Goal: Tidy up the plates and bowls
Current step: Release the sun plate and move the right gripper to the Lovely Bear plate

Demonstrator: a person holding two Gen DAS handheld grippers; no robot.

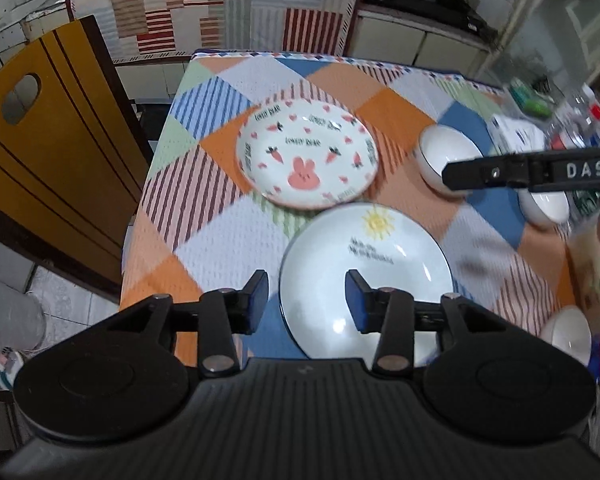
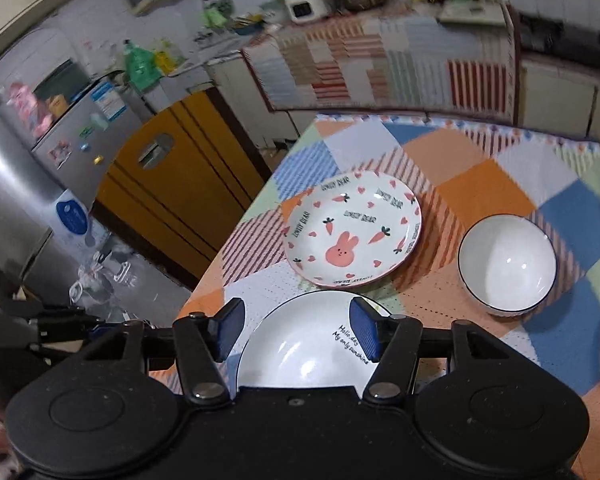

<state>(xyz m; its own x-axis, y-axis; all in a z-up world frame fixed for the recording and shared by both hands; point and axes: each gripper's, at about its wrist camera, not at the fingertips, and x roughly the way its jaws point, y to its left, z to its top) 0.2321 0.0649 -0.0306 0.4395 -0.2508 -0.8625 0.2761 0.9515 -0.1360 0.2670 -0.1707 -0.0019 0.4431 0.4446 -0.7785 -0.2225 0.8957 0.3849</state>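
Observation:
Two plates lie side by side on the patchwork tablecloth (image 1: 220,236). The far one is white with a pink bunny and carrots (image 1: 306,160) (image 2: 352,228). The near one is white with a sun and black script (image 1: 366,264) (image 2: 300,344). My left gripper (image 1: 308,302) hovers open over the sun plate's left rim, nothing between its blue pads. My right gripper (image 2: 297,328) is open above the same plate, pads clear of it. A black bar lettered DAS (image 1: 520,170), part of the right tool, crosses the left wrist view. White bowls (image 1: 448,156) (image 2: 508,264) stand to the right.
Two more white bowls (image 1: 544,204) (image 1: 568,328) sit near the table's right side, beside bottles and packets (image 1: 560,120). A brown wooden chair back (image 1: 52,140) (image 2: 172,176) stands off the table's left edge. A steel fridge (image 2: 40,140) is further left. A cloth-covered counter (image 1: 220,8) runs behind.

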